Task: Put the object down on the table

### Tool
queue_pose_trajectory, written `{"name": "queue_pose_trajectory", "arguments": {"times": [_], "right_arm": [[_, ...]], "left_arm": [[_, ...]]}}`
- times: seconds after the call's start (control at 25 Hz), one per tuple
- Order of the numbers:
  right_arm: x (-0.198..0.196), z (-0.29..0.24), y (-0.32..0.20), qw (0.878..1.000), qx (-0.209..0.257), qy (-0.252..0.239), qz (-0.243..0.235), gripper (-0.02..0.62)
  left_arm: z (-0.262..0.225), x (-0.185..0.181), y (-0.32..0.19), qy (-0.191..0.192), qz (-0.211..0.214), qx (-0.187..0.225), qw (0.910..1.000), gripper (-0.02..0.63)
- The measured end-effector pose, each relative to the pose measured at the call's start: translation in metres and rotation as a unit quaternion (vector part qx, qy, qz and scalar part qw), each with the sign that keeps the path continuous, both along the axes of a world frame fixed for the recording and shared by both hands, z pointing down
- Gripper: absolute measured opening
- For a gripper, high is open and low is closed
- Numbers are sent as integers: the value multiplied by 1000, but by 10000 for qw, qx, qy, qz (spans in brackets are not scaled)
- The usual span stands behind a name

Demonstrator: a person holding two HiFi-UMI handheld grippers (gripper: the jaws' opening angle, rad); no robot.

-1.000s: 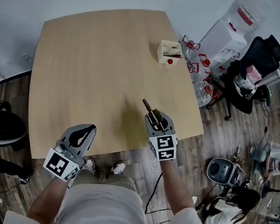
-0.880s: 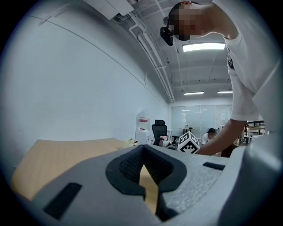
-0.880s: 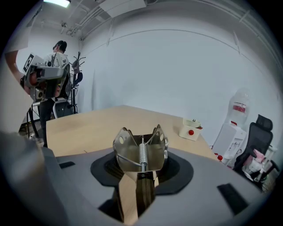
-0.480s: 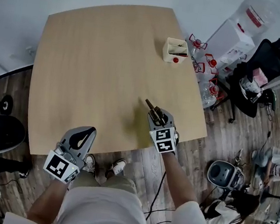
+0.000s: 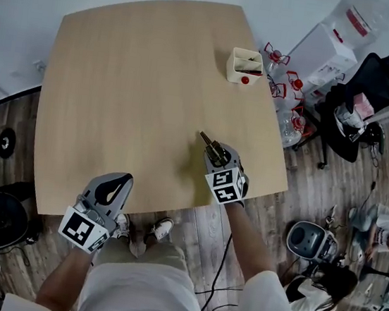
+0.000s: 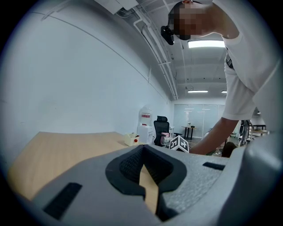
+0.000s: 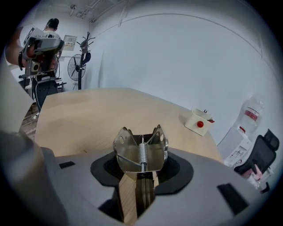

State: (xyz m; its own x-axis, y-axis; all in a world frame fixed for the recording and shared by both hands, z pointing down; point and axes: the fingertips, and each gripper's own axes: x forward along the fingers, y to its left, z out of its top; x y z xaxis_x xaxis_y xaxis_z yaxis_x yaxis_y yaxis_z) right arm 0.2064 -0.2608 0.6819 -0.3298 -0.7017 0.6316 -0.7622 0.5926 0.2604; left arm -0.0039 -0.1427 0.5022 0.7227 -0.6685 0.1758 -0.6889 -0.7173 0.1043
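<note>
Light wooden table (image 5: pixel 120 70) with rounded corners: it sits slightly differently in the head view than a second ago, which is consistent with camera movement.

Left gripper (image 5: pixel 109 191), grey with black pads: it hangs off the near edge of the tabletop, toward the near-left corner, the same place as a second ago. Its own view shows the tips meeting, with only a thin wedge of tabletop visible behind them and nothing between the pads.

Right gripper (image 5: pixel 217 158): it now stands a little further in over the near edge of the tabletop, close to the near-right corner. A second ago its marker cube was outside that edge. The jaws are partly closed and pressed on the handle end of the task's thing, and the grip is unchanged.

Small cream box (image 5: pixel 245 65) with a red knob on its front: it stands at the far-right part of the tabletop, by the right edge, well apart from both grippers.

Metal spring clamp (image 5: pixel 208 146) with two pierced plates, a coil spring and a wood-and-dark handle: it is held in the right gripper over the near-right part of the tabletop. Contact with the tabletop cannot be confirmed. Its long axis continues the line of the gripper. The plate end points away from the person, diagonally toward the far-left corner, and the handle end is buried between the pads.
</note>
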Motion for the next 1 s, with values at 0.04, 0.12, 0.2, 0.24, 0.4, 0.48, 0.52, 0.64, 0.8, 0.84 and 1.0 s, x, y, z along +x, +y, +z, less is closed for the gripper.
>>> {"name": "queue_pose_trajectory", "arguments": {"times": [0.04,0.12,0.2,0.24,0.4,0.48,0.52,0.64,0.8,0.84,1.0], "right_arm": [[0,3,-2,10000,-13,2,-8,166],[0,6,-6,10000,-25,-5,-2,167],[0,10,-11,10000,-64,-17,16,167],[1,13,-13,10000,-90,-8,11,167],[3,24,-21,9998,-153,130,-30,166],[8,28,-28,9997,-163,174,36,166],[10,28,-31,9997,-161,186,79,166],[14,26,-39,9995,-169,175,176,166],[16,24,-38,9995,-197,75,238,174],[15,23,-37,9995,-196,44,235,180],[9,20,-29,9995,-230,-73,222,198]], "left_arm": [[3,-1,-1,-2,-16,-29,10000,5],[7,-2,-4,-3,-45,-78,10000,5],[10,-3,-6,-5,-74,-116,9999,5],[12,-3,-7,-4,-92,-133,9999,5],[18,-6,-8,-9,-163,-184,9997,5],[19,-7,-8,-23,-179,-201,9996,5],[20,-7,-9,-30,-186,-213,9996,5],[22,-8,-11,-30,-208,-256,9994,5],[24,-6,-11,-5,-203,-290,9994,5],[24,-5,-12,2,-198,-279,9994,5],[24,-4,-11,27,-184,-253,9995,5]]}}
